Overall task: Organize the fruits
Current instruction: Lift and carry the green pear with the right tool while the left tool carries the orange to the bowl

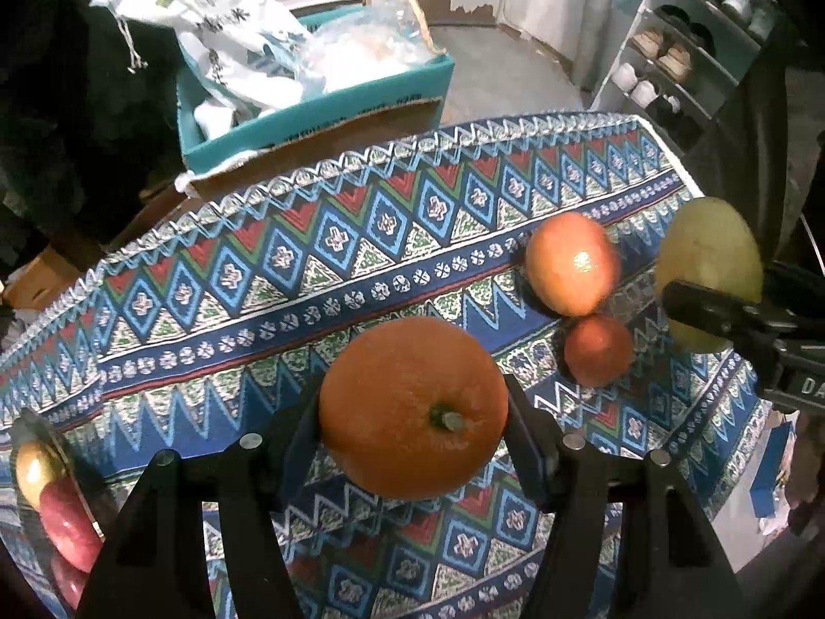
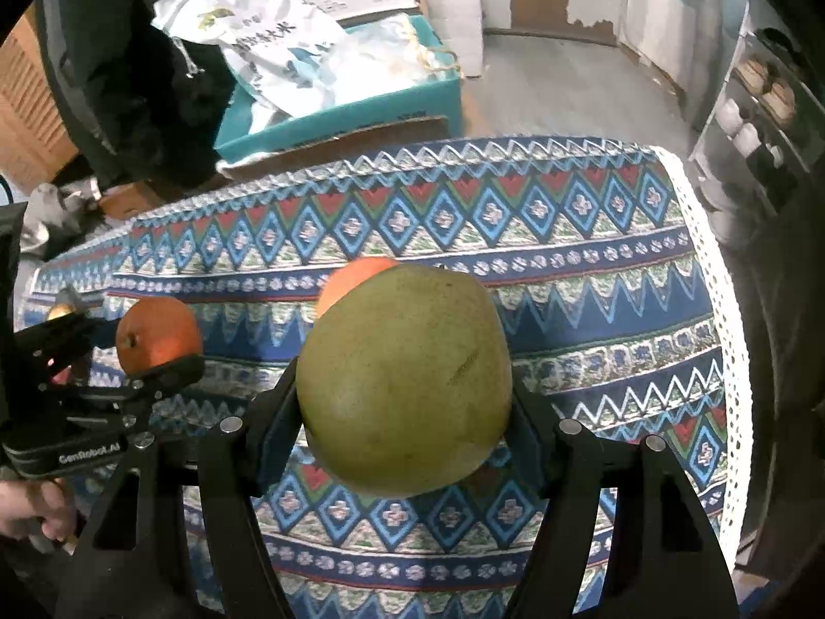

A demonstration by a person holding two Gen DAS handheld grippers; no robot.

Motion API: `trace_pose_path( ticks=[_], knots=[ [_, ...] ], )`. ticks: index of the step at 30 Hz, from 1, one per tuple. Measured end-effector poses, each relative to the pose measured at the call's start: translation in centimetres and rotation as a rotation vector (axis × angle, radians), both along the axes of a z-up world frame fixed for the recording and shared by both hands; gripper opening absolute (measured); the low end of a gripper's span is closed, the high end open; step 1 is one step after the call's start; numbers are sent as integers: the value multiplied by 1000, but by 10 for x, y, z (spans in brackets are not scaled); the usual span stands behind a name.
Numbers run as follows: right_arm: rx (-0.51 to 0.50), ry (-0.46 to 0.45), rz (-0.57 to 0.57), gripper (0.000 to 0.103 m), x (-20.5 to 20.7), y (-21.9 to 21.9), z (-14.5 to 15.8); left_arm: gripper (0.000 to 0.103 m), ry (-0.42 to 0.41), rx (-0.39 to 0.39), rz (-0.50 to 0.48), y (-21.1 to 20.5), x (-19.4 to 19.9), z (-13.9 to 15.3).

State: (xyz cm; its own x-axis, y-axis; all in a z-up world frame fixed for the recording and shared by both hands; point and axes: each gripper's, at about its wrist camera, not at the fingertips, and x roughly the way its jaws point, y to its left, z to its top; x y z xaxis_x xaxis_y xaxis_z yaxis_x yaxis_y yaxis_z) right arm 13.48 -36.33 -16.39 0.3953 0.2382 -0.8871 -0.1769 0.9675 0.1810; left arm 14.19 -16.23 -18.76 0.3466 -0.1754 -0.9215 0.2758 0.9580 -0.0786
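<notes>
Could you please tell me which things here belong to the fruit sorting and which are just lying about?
Job:
- orange, in the left tool
- green fruit, in the right tool
- two loose orange fruits on the cloth
- apple

Lying about:
- teal box
- white bag
- shoe rack

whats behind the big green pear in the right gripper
Behind the big green pear in the right gripper, a round orange-red fruit peeks out on the patterned tablecloth; most of it is covered.

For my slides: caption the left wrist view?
Left gripper clamps a round orange above the patterned tablecloth.
</notes>
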Motion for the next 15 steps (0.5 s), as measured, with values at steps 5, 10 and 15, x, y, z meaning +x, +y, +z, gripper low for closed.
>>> trace_pose_path(
  ticks=[5,10,15],
  knots=[
    [14,-21,24,70,-3,14,13,66,-29,-17,7,6,-8,22],
    [38,-45,49,70,-8,27,30,66,-50,-45,21,19,-17,44],
    [48,-71,81,70,-16,43,47,66,-70,-60,48,36,-25,60]
  ],
)
